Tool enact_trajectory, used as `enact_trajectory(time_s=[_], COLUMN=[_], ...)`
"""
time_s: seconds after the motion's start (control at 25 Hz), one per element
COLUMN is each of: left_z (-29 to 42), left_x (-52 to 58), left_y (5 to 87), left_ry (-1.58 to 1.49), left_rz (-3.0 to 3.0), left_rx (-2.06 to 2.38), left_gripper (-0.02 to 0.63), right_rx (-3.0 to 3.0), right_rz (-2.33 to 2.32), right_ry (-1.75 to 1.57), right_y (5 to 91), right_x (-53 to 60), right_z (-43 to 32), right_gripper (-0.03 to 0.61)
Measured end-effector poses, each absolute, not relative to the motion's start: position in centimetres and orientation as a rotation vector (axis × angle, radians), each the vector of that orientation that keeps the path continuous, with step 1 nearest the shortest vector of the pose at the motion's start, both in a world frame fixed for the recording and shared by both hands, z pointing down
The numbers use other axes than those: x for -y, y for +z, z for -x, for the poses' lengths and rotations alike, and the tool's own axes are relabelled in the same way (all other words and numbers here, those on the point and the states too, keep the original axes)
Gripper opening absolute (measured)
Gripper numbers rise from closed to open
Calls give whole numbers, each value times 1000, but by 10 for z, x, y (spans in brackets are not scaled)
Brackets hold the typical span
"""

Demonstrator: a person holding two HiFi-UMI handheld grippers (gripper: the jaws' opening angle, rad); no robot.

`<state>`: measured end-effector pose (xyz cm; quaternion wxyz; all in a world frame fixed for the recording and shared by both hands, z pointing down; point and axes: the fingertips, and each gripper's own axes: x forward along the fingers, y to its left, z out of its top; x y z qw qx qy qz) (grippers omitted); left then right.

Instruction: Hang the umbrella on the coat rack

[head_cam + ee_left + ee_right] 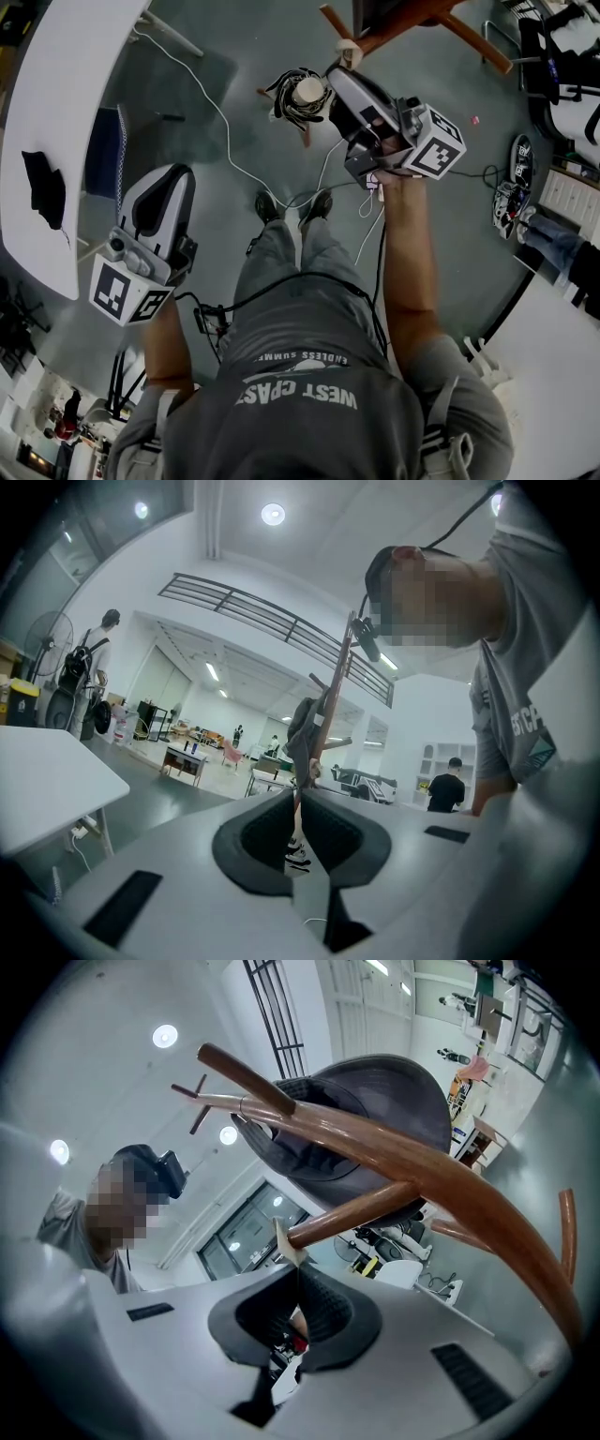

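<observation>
In the head view my right gripper (336, 77) is raised to the tip of a wooden peg (349, 54) of the coat rack (412, 21). Its jaws are shut. The folded black-and-white umbrella (298, 95), pale round handle end up, hangs right at its tip. In the right gripper view the taped peg tip (283, 1237) sits just above the closed pads (319, 1302), and the umbrella is hidden below them. A dark grey cap (375, 1119) hangs on the rack. My left gripper (157, 192) is low at my left side, shut and holding nothing.
A white table (56, 112) with a dark cloth stands at the left. White and black cables (225, 131) trail over the floor by my feet. In the left gripper view the rack post (328, 705) is ahead, with desks and people far behind it.
</observation>
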<state>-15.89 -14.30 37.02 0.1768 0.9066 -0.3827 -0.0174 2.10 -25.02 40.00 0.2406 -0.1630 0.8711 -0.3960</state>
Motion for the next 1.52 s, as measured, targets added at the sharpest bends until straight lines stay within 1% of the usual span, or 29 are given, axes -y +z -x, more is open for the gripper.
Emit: enact_trajectory(time_s=[0.32, 0.52, 0.72, 0.8, 0.84, 0.92, 1.04, 1.08, 1.16, 1.24, 1.36, 1.52], left_z=[162, 144, 98, 74, 62, 38, 10, 3, -8, -13, -12, -8], left_x=[147, 175, 211, 223, 229, 241, 256, 261, 268, 271, 272, 278], left_y=[367, 369, 359, 354, 352, 352, 363, 364, 360, 356, 356, 362], left_ry=[-55, -20, -22, -21, -2, 61, 251, 273, 231, 182, 159, 168], left_rz=[-2576, -2645, -2767, -2818, -2848, -2908, -2958, -2964, -2981, -2985, -2971, -2953], left_rx=[1086, 1093, 1000, 948, 927, 908, 906, 909, 900, 883, 889, 916], left_gripper=[37, 37, 41, 66, 93, 117, 120, 120, 114, 89, 34, 23], right_rx=[-2389, -2393, -2411, -2427, -2439, -2456, -2456, -2459, -2468, -2460, -2465, -2477], right_rz=[449, 475, 492, 490, 488, 486, 482, 479, 472, 466, 455, 451], right_ry=[-1110, -1151, -1140, -1134, -1130, -1136, -1159, -1159, -1150, -1159, -1160, -1151], right_y=[391, 402, 400, 399, 398, 398, 402, 402, 401, 401, 400, 400], right_x=[244, 246, 246, 246, 247, 247, 246, 246, 246, 246, 245, 247], right_z=[-15, -17, -19, -17, -16, -12, -9, -8, -7, -9, -10, -9], right_gripper=[31, 31, 31, 31, 31, 31, 31, 31, 31, 31, 31, 31])
